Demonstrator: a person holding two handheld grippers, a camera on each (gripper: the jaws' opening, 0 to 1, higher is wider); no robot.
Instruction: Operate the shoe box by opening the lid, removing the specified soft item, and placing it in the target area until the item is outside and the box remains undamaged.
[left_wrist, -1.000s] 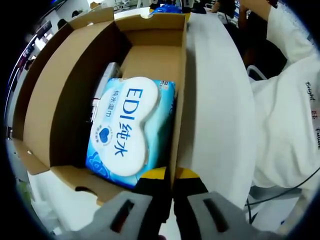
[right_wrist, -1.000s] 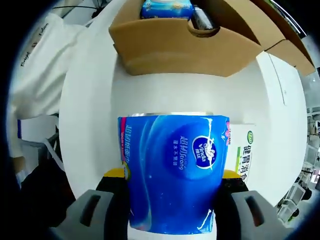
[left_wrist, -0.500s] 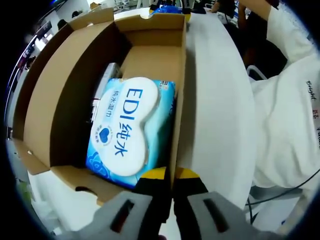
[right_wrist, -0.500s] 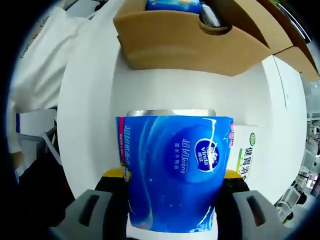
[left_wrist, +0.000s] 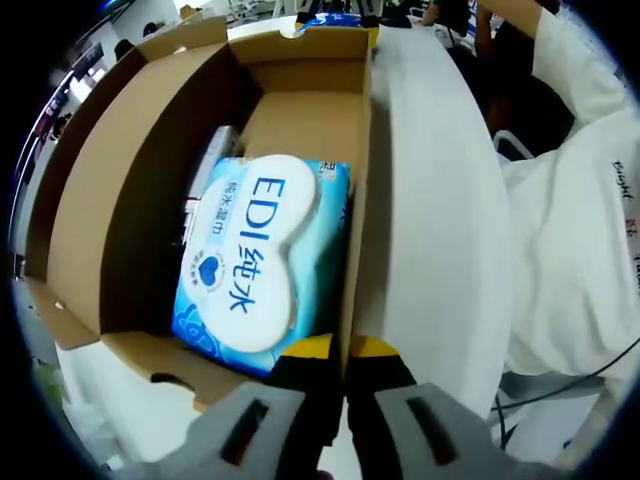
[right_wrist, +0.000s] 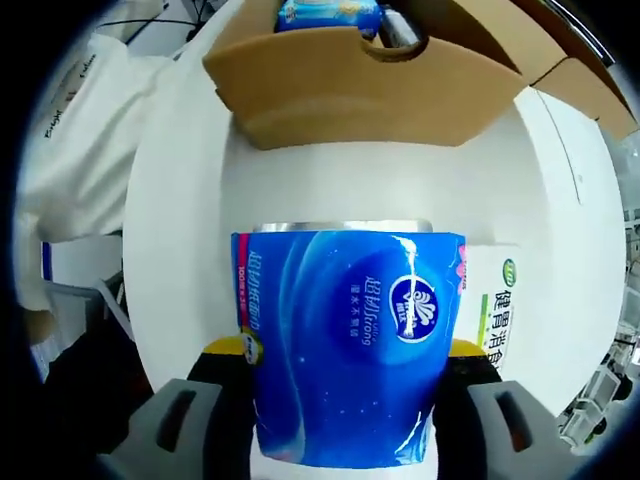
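the right gripper is closed on a blue tissue pack, which is held upright between the two jaws, above the white bench. the pack is already outside the box, whose front wall is seen further ahead in the right gripper view. just beside the pack, on its right, a white carton with green print lies on the bench. whether the pack touches the bench cannot be told.

the left gripper is seen with its jaws pressed together on the thin side wall of the box, near the corner, so the box is kept in place. the lid is open and folded away to the far side. inside the box a wet wipes pack is lying flat, and a grey item is partly hidden next to it.

the placing step seems to be in hand. some risks can be judged from here. if the pack is released while it is not flat on the bench, it may tip over, because it is soft and stands on a narrow end. it may also be set on the white carton by mistake. if the left gripper is pulled or twisted while closed on the cardboard wall, the wall may be bent or torn, and the box must remain undamaged.
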